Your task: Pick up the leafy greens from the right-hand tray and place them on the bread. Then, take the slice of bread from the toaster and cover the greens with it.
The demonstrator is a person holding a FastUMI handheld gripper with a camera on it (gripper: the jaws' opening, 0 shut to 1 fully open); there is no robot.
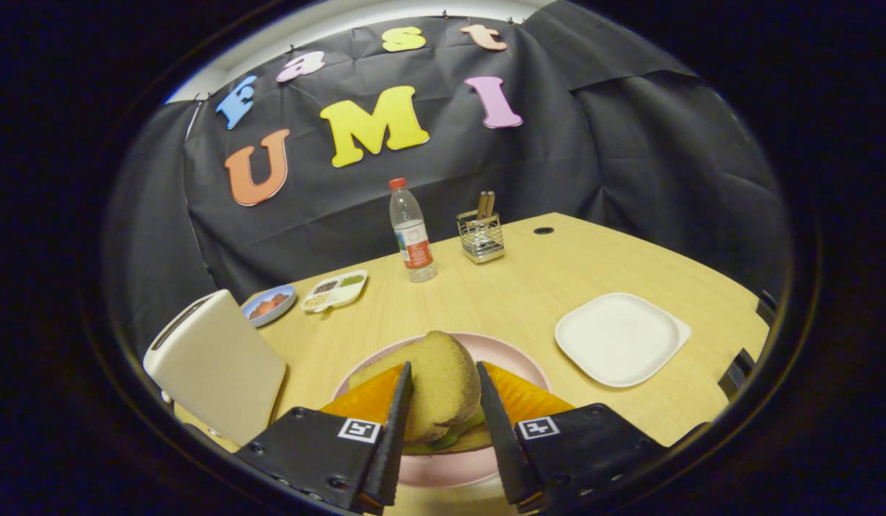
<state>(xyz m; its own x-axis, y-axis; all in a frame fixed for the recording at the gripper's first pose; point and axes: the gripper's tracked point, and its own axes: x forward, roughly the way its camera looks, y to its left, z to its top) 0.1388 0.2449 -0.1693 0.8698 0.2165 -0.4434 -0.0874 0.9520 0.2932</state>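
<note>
Pink plate point(518, 362) sits right in front of the gripper point(443, 380) on the pale wooden table point(529, 287), and the sandwich is basically stacked on it. From the gripper view, the top slice of bread point(436, 373) lies on the leafy greens point(457, 430), with a bit of green peeking out at the near edge and another bread slice point(450, 443) showing as a thin tan strip underneath.

Fingers sit one on each side of the top slice, at a medium spread — I honestly can't tell whether they are pressing on it or just flanking it, the edges are too close to call.

White toaster point(213, 362) stands just beside the plate, next to the left finger. Beyond the right finger there's a white square tray point(621, 337), bare, a little apart from the plate.

Further back — a small blue dish point(269, 304) with something orange-red in it, and right beside it a white divided dish point(335, 290) with little portions of stuff in its compartments. Past those, a clear water bottle point(411, 233) with a red cap stands upright, and near it a wire holder point(480, 235) with a couple of utensil handles sticking up.
</note>
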